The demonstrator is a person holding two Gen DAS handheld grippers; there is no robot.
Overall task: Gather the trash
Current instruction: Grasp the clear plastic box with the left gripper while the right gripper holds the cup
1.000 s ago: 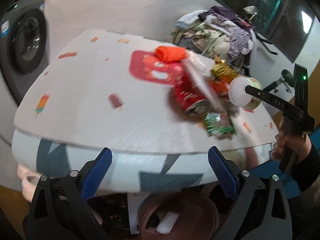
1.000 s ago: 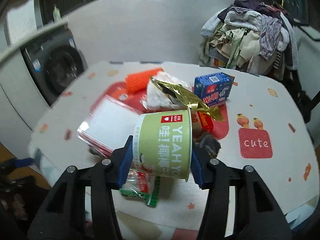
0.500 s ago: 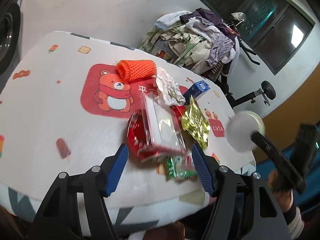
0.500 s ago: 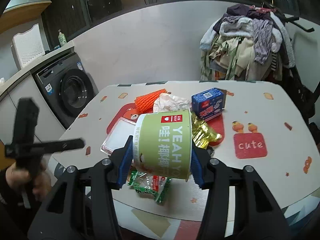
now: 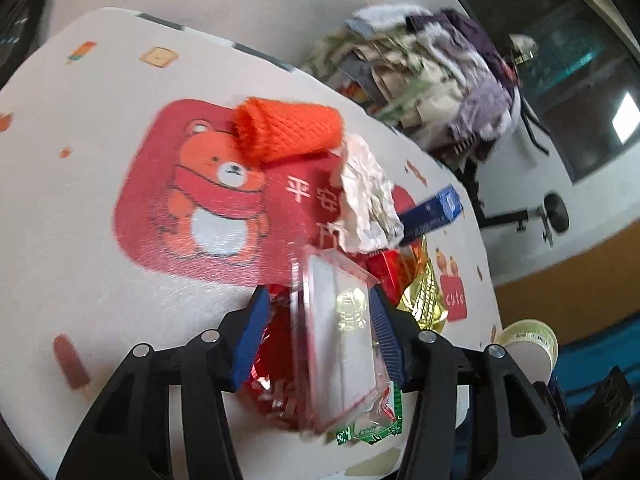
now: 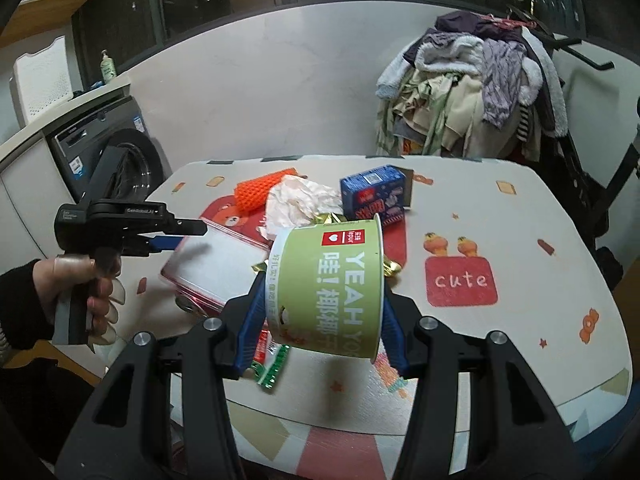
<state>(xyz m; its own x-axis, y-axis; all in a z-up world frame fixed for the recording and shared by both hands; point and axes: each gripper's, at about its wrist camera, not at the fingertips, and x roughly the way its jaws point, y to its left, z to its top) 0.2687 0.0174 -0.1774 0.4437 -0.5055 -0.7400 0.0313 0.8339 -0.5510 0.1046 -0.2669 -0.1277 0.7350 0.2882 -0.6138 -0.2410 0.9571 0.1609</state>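
A heap of trash lies mid-table. My left gripper (image 5: 316,300) straddles the clear plastic box (image 5: 340,340) lying on a red wrapper (image 5: 272,380). Its jaws are closing; the right pad meets the box's edge, and the left pad stands a little off it. In the right wrist view the left gripper (image 6: 176,236) reaches over that box (image 6: 216,264). My right gripper (image 6: 322,292) is shut on a green paper cup (image 6: 328,280), held on its side above the table's near edge. An orange foam net (image 5: 288,132), crumpled white paper (image 5: 368,200), a blue carton (image 6: 374,196), a gold wrapper (image 5: 424,296) and a green wrapper (image 6: 272,368) lie around.
The table (image 6: 520,240) wears a white cloth with cartoon prints. A pile of laundry (image 6: 472,92) hangs on a rack behind it. A washing machine (image 6: 112,160) stands at the left wall. A person's hand (image 6: 92,280) grips the left tool's handle.
My left gripper came in from the table's edge over the trash heap, and its jaws narrowed around the clear box. My right gripper drew back a little, cup still held.
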